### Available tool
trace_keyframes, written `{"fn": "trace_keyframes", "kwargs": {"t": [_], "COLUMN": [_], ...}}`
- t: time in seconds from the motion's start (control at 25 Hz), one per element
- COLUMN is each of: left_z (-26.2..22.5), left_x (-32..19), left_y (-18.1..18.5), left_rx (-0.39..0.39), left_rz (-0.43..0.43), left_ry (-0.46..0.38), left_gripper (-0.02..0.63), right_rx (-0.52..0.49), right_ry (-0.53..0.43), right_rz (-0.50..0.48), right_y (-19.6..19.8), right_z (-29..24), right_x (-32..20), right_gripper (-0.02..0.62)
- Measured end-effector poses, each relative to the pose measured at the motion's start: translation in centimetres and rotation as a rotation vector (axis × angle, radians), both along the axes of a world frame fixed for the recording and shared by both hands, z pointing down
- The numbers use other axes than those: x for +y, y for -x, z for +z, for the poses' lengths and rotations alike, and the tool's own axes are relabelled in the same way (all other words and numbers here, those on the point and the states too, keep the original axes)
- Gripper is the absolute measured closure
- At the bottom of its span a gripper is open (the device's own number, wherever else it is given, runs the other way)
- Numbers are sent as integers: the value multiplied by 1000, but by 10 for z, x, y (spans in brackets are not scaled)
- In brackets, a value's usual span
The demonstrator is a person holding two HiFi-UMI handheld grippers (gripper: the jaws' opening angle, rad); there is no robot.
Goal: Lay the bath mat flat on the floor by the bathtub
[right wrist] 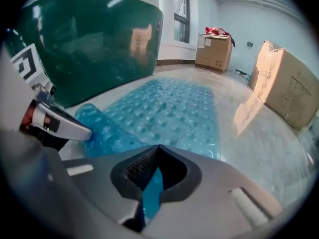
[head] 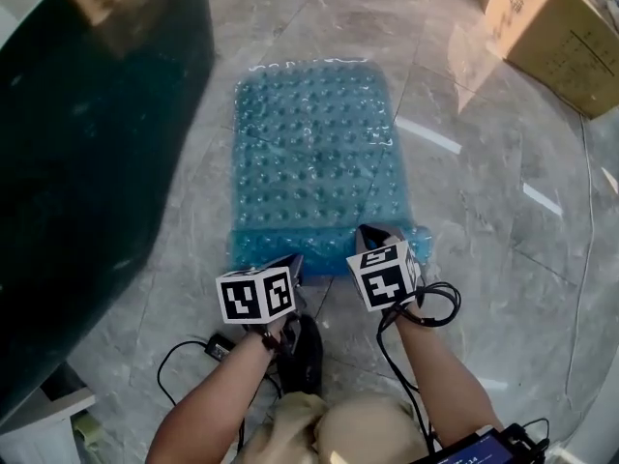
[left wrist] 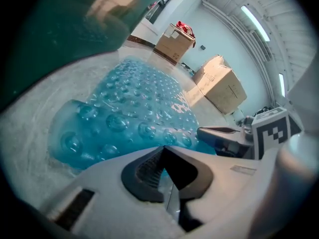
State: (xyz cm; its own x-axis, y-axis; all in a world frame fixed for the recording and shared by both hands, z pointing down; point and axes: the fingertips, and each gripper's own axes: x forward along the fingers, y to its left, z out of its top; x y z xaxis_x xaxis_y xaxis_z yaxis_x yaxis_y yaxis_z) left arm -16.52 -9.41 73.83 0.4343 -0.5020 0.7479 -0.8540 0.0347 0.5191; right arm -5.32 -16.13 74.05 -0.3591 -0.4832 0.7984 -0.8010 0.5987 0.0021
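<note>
Floor (head: 484,191) beside the tub (head: 87,143) carries the mat (head: 314,153) ahead of my jaws, left gripper (head: 290,264) and right gripper (head: 372,232) both clamped on its curled near edge to pull it flat.

I see a big cardboard box (head: 551,27) at upper right, a smaller box (right wrist: 213,51) farther off with something red (right wrist: 217,31) on top (can't tell what), and ceiling light strips (left wrist: 254,21).
</note>
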Motion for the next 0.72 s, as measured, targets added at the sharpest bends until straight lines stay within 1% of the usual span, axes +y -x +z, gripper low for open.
{"fn": "trace_keyframes", "kwargs": {"t": [0.08, 0.12, 0.2, 0.24, 0.28, 0.32, 0.4, 0.44, 0.52, 0.6, 0.68, 0.72], "left_z": [-6, -12, -30, -37, -41, -40, -30, -22, -8, 1, 7, 10], "left_x": [7, 7, 1, -4, -9, -13, -16, -14, -8, 2, 15, 23], "left_y": [0, 0, 1, 2, 3, 3, 2, 2, 5, 7, 5, 3], "left_rx": [-9, -1, 27, 27, 10, -18, -66, -78, -76, -70, -88, -97], "left_rz": [-3, -23, -74, -86, -79, -58, -15, -7, -15, -26, -6, 6], "left_ry": [-5, -29, -113, -147, -164, -165, -128, -99, -46, -17, 6, 22], "left_gripper": [602, 601, 601, 601, 601, 601, 601, 601, 601, 601, 603, 603], "right_rx": [-15, -25, -37, -37, -35, -31, -28, -33, -47, -61, -109, -136], "right_ry": [-10, -12, -13, -13, -15, -18, -18, -16, -9, 8, 18, 9], "right_rz": [14, 14, 0, -9, -19, -28, -44, -48, -61, -97, -116, -103], "right_y": [0, 0, -1, -1, -1, -2, -4, -6, -6, -4, -5, -8], "right_z": [-5, -6, -5, -5, -6, -6, -7, -7, -6, -9, -21, -30], "right_x": [12, 19, 34, 41, 48, 53, 64, 69, 80, 89, 93, 90], "right_gripper": [588, 588, 588, 588, 588, 588, 588, 588, 588, 588, 588, 588]}}
